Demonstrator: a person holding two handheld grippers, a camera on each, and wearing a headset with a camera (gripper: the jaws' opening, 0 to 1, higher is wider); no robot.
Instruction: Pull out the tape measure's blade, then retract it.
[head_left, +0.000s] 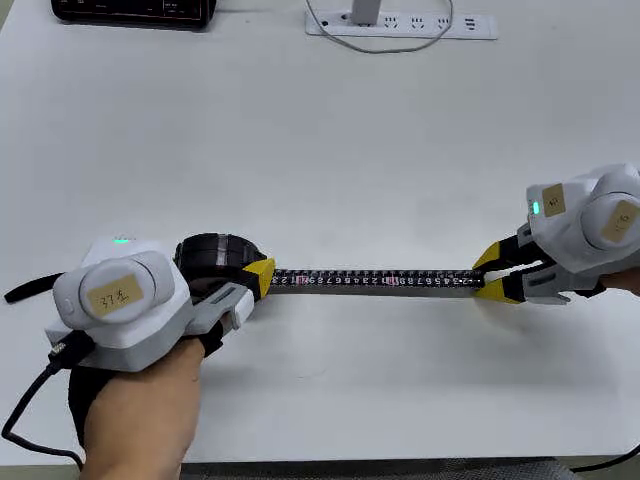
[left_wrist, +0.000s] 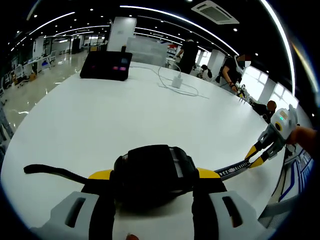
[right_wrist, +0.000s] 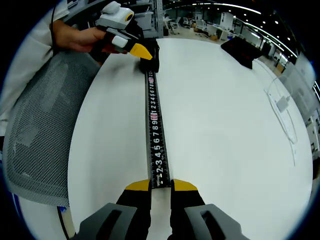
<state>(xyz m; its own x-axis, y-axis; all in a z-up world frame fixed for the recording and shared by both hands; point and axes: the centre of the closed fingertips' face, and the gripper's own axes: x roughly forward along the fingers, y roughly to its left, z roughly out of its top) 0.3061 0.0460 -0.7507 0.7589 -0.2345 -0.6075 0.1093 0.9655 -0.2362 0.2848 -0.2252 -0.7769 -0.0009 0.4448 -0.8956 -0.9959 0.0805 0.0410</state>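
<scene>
My left hand-held gripper (left_wrist: 154, 175) is closed around the black tape measure case (head_left: 213, 262), which sits at the near left of the white counter (head_left: 330, 150). The blade (head_left: 375, 279) is pulled out straight to the right, low along the counter. At the near right, my right hand-held gripper (head_left: 492, 274) has its jaws pinched together on the blade's tip.
</scene>
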